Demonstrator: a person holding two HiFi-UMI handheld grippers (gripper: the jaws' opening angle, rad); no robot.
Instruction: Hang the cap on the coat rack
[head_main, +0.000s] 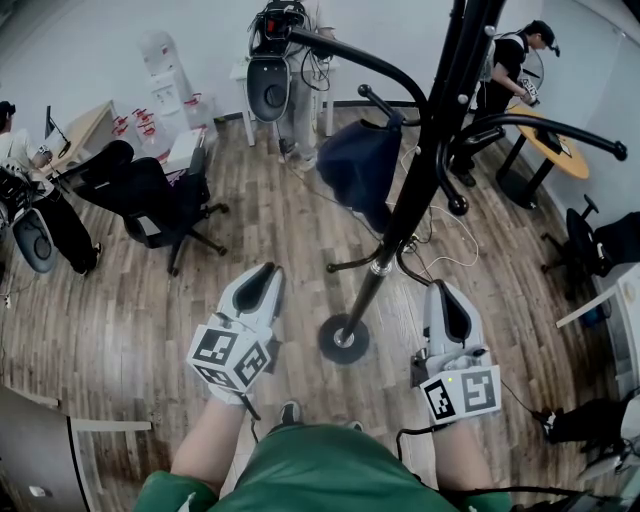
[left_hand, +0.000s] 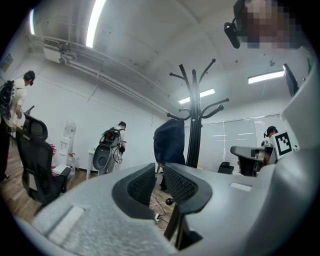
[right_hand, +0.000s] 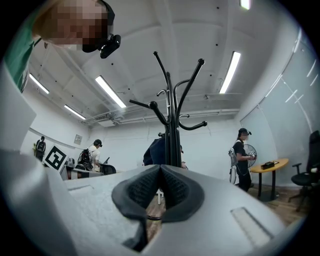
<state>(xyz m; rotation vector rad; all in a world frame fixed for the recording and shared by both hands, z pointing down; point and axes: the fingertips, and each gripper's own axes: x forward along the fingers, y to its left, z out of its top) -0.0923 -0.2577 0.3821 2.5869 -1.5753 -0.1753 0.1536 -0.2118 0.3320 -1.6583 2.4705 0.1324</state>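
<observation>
The black coat rack (head_main: 400, 210) rises from its round base (head_main: 343, 338) on the wood floor between my two grippers. A dark navy cap (head_main: 360, 165) hangs from one of its hooks, well beyond both grippers; it also shows as the cap (left_hand: 170, 142) beside the pole and the cap (right_hand: 152, 150) behind the pole. My left gripper (head_main: 268, 270) hangs left of the base, and this left gripper (left_hand: 159, 172) has its pads a narrow gap apart with nothing between them. My right gripper (head_main: 440, 287) is right of the base, and this right gripper (right_hand: 160, 172) has its pads touching and holds nothing.
A black office chair (head_main: 150, 195) stands at the left. A round yellow table (head_main: 555, 145) with a person beside it is at the far right. Cables (head_main: 450, 240) lie on the floor behind the rack. A grey cabinet (head_main: 40, 450) is at the lower left.
</observation>
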